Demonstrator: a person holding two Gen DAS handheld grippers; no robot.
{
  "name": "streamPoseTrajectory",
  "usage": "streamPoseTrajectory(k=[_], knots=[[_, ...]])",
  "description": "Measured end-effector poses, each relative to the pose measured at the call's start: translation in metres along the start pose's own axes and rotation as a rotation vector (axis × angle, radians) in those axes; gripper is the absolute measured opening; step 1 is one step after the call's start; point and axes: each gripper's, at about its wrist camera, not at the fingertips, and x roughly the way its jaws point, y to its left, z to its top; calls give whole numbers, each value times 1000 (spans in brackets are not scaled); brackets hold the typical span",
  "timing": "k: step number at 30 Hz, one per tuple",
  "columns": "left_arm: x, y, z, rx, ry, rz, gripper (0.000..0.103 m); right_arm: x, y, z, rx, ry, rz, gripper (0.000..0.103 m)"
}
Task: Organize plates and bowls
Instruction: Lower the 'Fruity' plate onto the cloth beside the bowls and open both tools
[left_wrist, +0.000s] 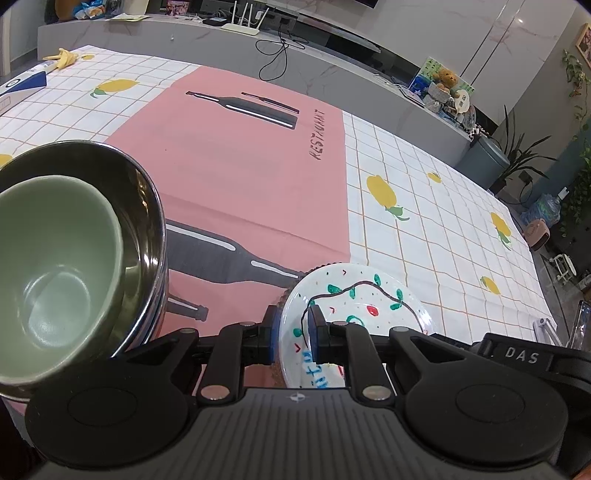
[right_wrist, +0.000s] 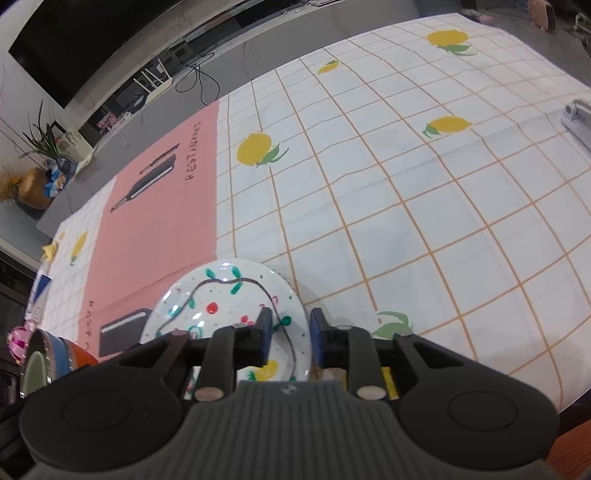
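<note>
A white plate (left_wrist: 362, 295) painted with green leaves and red dots lies at the near edge of the pink mat (left_wrist: 240, 166). My left gripper (left_wrist: 293, 332) is shut on its left rim, one pad inside and one outside. In the right wrist view the same plate (right_wrist: 221, 295) has its right rim between the pads of my right gripper (right_wrist: 291, 336). That gripper stands open with a gap around the rim. Left of the plate, a green bowl (left_wrist: 55, 280) sits inside a steel bowl (left_wrist: 147, 206). A brownish edge shows under the plate.
The checked lemon tablecloth (left_wrist: 424, 229) stretches to the right and far side. A banana peel (left_wrist: 62, 57) and a blue-white box (left_wrist: 22, 86) lie at the far left corner. A grey stand (right_wrist: 576, 118) sits at the table's right edge. Stacked bowls (right_wrist: 48, 354) show at the right wrist view's left.
</note>
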Motion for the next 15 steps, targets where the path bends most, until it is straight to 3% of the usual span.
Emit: streamPoseTrajectory(k=[5,10,13,15], knots=[[-5,-1,0,8,-32,22,18,-6,-4,1,32,-31,5,35],[-3,-4,-2,31,-7,46,20,-4,-6,1,54,-15,-10,34],[2,-1,-3,17,22,41,23,-5,-4,-1,41,-19,-28,32],[5,1,-4,14,37,37,23,-4,-3,-3,32,-13,-34,21]])
